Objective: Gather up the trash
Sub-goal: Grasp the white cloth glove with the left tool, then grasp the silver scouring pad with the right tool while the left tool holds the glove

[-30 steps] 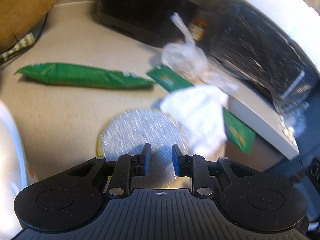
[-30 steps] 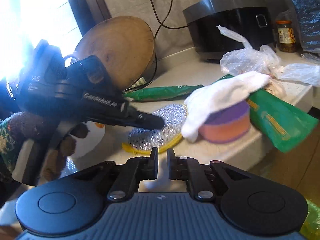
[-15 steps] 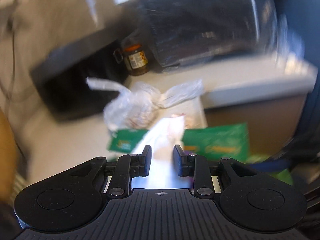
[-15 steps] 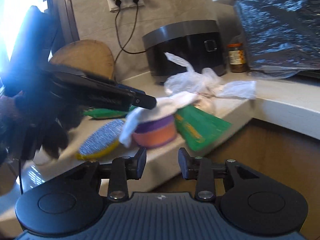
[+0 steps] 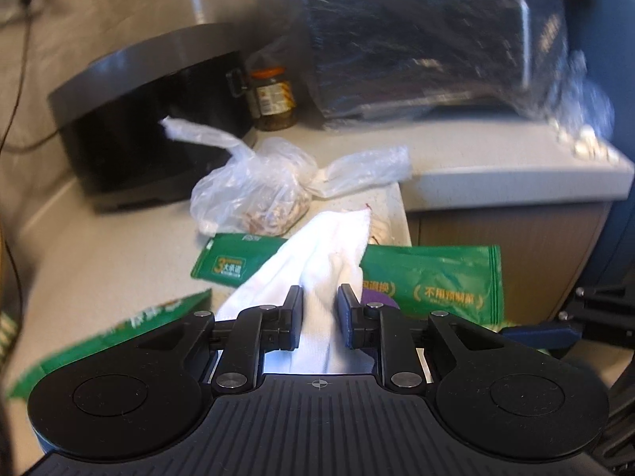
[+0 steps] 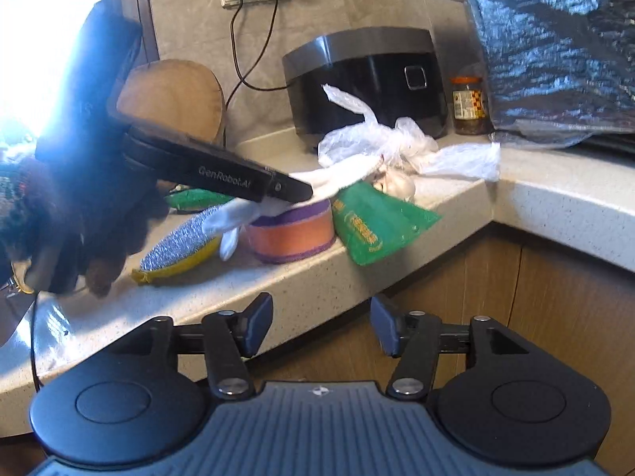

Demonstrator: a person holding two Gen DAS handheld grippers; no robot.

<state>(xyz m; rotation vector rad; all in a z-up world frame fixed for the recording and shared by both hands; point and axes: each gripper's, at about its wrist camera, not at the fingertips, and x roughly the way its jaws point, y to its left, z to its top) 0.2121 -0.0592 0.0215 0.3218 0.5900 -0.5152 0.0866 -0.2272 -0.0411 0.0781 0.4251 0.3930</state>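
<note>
My left gripper (image 5: 319,301) is partly open with its jaws on either side of a white cloth (image 5: 317,254); whether they pinch it I cannot tell. The cloth (image 6: 341,172) lies over a purple and orange round sponge (image 6: 291,234). A green wrapper (image 5: 432,281) lies under it and overhangs the counter edge (image 6: 377,224). A knotted clear plastic bag (image 5: 258,190) with scraps sits just behind. My right gripper (image 6: 321,327) is open and empty, below the counter edge in front of the cabinet. The left gripper also shows in the right wrist view (image 6: 301,194), over the cloth.
A silver and yellow scrubber (image 6: 178,244) lies left of the sponge. Another green packet (image 5: 111,333) lies at the left. A black rice cooker (image 6: 365,79), a jar (image 6: 468,105), a foil-covered appliance (image 6: 555,51) and a wooden board (image 6: 170,99) stand at the back.
My left gripper has swung from the scrubber to the white cloth and now straddles it. My right gripper has opened wide and drawn back below the counter edge.
</note>
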